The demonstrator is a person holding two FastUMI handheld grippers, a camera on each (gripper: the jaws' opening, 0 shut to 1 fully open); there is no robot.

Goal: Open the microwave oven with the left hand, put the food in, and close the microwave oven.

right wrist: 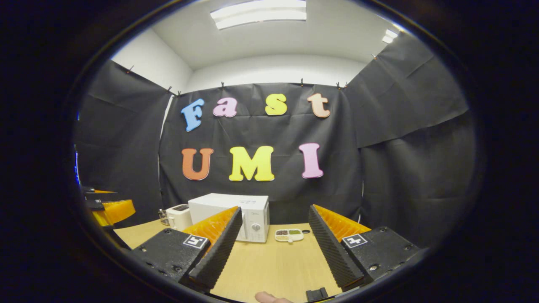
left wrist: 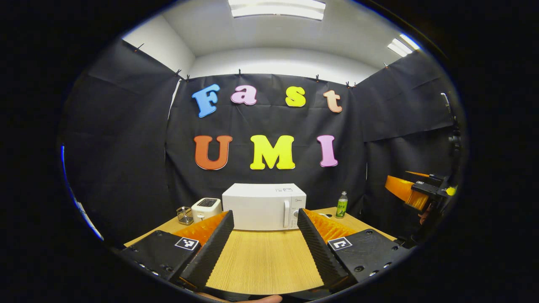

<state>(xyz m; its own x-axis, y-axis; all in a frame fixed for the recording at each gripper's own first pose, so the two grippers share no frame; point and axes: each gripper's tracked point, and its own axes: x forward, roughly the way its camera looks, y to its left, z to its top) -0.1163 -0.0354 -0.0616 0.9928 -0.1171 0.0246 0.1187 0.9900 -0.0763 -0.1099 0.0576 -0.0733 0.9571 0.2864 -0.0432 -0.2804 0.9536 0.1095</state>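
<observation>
In the left gripper view, the left tool hangs released with nothing between its fingers above the wooden bench, facing the white microwave oven with its door closed; a white toaster and a small wire basket stand left of the microwave oven, a green bottle right of it, and the right tool shows farther right. In the right gripper view, the right tool is likewise spread wide and empty, and the food tray lies on the bench just right of the microwave oven.

White microwave door closed; food tray just beside.
</observation>
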